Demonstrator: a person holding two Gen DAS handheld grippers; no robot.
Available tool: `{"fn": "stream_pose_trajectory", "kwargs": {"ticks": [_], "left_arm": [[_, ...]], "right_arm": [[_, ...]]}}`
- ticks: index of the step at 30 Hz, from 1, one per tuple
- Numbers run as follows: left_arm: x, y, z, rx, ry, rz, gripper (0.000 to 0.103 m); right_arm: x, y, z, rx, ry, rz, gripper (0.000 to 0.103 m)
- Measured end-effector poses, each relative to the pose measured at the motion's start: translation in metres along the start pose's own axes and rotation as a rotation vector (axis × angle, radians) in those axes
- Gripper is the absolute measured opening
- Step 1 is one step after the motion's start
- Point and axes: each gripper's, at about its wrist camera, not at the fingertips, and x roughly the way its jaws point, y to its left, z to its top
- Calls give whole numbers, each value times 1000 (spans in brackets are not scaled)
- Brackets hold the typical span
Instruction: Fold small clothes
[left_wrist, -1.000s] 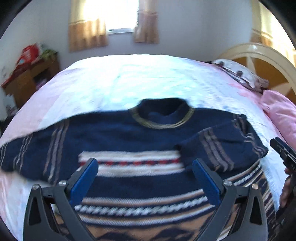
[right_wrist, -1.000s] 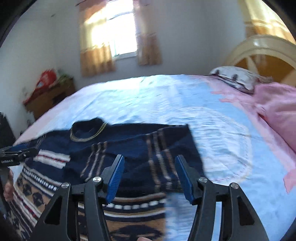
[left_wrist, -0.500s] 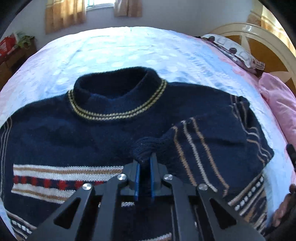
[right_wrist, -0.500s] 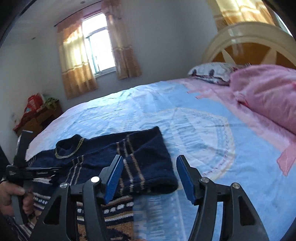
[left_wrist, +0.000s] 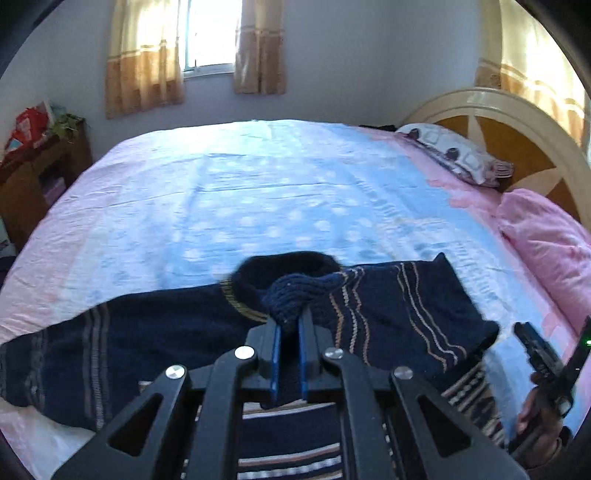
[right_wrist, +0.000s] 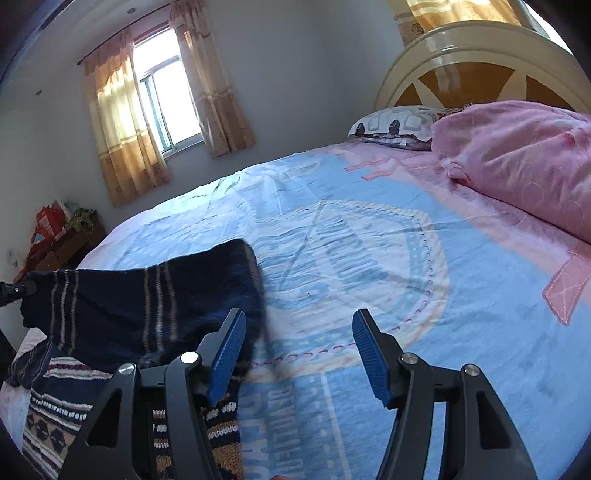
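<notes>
A: Left gripper was spread wide over the sweater's chest a second ago. Now its jaws are clamped on the cuff of the sleeve that lies folded across the body, and the cuff is lifted clear of the chest.

B: So the sleeve fold is being redone or carried further in, I'd judge. Where's the sweater against the pillow?

A: Spread on the bed, at the near edge, well apart from the patterned pillow, collar toward the window. The other sleeve trails out flat on the side away from the pillow.

B: Right gripper?

A: Jaws apart, nothing between them. It hangs over bare sheet just beside the sweater's pillow-side edge. It drifted sideways earlier, since steady.

B: What does its camera add?

A: The patterned hem under the raised sleeve, and the sleeve sagging off the left claw. It doesn't show the grip. The left view does, plus a hand on the right tool.
</notes>
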Motion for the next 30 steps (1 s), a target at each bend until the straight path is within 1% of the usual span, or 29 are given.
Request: {"fn": "stream_pose_trajectory", "kwargs": {"ticks": [2, 7, 12, 13, 15, 17, 18, 20, 21, 22, 23, 24, 25, 26, 28, 30], "left_arm": [[8, 11, -2, -9, 16, 33, 8], [27, 36, -15, -43, 60, 75, 8], [48, 50, -29, -41, 94, 124, 8], [52, 52, -32, -42, 96, 129, 8], [64, 54, -38, -48, 102, 112, 9], [75, 54, -44, -59, 115, 140, 15], [81, 54, -48, -69, 123, 160, 15], [91, 56, -54, -81, 144, 193, 23], [93, 57, -56, -83, 144, 201, 24], [94, 59, -58, -85, 142, 212, 31], [93, 62, -60, -90, 136, 221, 41], [91, 65, -62, -101, 124, 229, 46], [88, 69, -66, -116, 111, 235, 54], [86, 74, -70, -136, 102, 243, 60], [86, 79, -76, -150, 107, 241, 63], [86, 84, -82, -171, 102, 233, 65]], "right_arm": [[0, 2, 0, -11, 0, 4, 61], [2, 8, -2, -37, 15, 34, 62], [9, 18, -6, -84, 55, 74, 66], [10, 21, -7, -95, 60, 79, 66], [10, 23, -9, -107, 64, 84, 66], [10, 25, -8, -113, 72, 93, 66], [9, 28, -5, -125, 71, 96, 66], [3, 41, 3, -161, 61, 113, 66], [1, 48, 6, -180, 57, 128, 66], [0, 58, 10, -210, 57, 151, 66], [2, 72, 13, -257, 74, 177, 66], [7, 85, 14, -305, 98, 198, 66], [14, 96, 14, -352, 124, 220, 66], [23, 107, 12, -392, 151, 223, 66], [48, 115, 6, -419, 226, 185, 66], [69, 112, -2, -392, 324, 175, 66]]}}
